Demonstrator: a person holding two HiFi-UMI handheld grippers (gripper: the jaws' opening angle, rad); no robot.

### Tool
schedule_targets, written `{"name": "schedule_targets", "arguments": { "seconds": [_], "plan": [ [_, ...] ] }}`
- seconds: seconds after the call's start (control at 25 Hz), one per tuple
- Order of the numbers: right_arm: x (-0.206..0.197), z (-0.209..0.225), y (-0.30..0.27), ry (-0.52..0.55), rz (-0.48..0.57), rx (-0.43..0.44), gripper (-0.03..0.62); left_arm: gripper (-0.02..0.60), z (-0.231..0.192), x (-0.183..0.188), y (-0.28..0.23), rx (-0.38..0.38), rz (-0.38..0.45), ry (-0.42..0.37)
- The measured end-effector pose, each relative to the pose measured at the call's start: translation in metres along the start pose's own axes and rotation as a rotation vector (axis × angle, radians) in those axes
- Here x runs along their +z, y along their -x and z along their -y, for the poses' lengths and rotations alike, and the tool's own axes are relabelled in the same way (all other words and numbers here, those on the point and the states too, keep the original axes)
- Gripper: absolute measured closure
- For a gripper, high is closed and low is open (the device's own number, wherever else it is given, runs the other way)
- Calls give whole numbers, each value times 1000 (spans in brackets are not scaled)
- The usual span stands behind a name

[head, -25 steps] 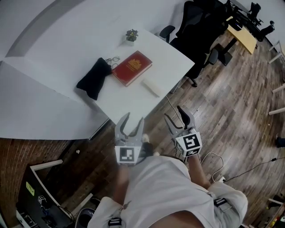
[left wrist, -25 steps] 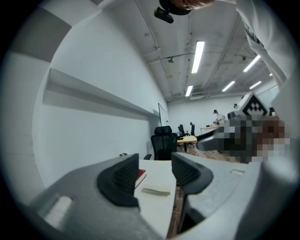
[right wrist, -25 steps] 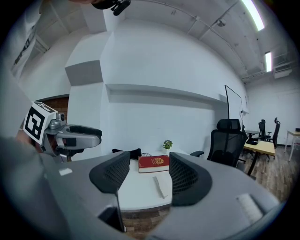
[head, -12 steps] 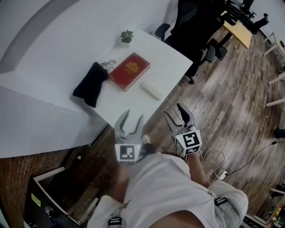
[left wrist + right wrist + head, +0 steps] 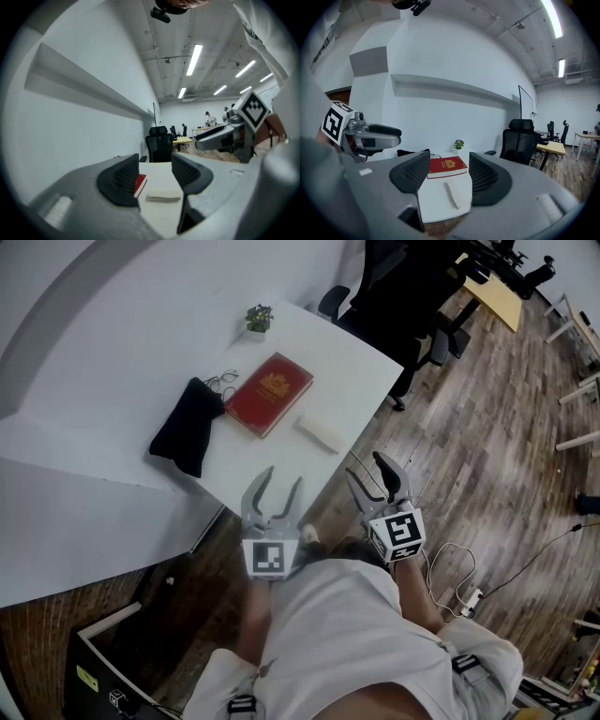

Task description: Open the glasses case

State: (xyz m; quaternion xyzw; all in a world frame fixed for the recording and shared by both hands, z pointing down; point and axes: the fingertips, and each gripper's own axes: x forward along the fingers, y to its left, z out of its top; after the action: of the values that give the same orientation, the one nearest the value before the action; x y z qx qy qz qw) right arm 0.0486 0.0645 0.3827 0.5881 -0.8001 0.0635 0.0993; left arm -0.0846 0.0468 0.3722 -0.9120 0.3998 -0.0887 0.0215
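The glasses case (image 5: pixel 321 433) is a slim white closed box lying on the white table (image 5: pixel 309 352), near its front right edge. It also shows in the left gripper view (image 5: pixel 163 197) and the right gripper view (image 5: pixel 453 193), ahead of the jaws. My left gripper (image 5: pixel 281 479) is open with nothing in it, its tips just at the table's near edge. My right gripper (image 5: pixel 367 470) is open and holds nothing too, off the edge over the wooden floor, short of the case. Both point roughly level toward the table.
A red book (image 5: pixel 269 394) lies beside the case, with a black pouch (image 5: pixel 186 426) and a pair of glasses (image 5: pixel 221 382) to its left. A small potted plant (image 5: pixel 257 319) stands at the far edge. Black office chairs (image 5: pixel 412 296) stand beyond the table's right end.
Both grippers have come a little closer to the table's near edge. Their jaws stand as wide as before, and nothing on the table has moved.
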Motion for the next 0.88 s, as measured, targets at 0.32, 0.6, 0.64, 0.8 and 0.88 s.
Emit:
{"name": "schedule_targets", "arguments": {
  "seconds": [0.32,0.6,0.64,0.8,0.88],
  "plan": [
    [1,8,-17,8,-10,-21,344,365,-12,-1,-21,-25,11,5],
    [-2,21,-33,6,-24,-8,344,365,-18,-5,-44,-18,9,18],
    [-3,24,-36,5,-26,-3,344,365,-19,-6,-48,-15,6,17],
    [-7,35,-54,5,-44,27,344,365,-24,-10,-63,-1,-12,12],
    [-10,40,-64,4,-55,44,344,365,-27,-16,-72,10,-28,22]
  ]
}}
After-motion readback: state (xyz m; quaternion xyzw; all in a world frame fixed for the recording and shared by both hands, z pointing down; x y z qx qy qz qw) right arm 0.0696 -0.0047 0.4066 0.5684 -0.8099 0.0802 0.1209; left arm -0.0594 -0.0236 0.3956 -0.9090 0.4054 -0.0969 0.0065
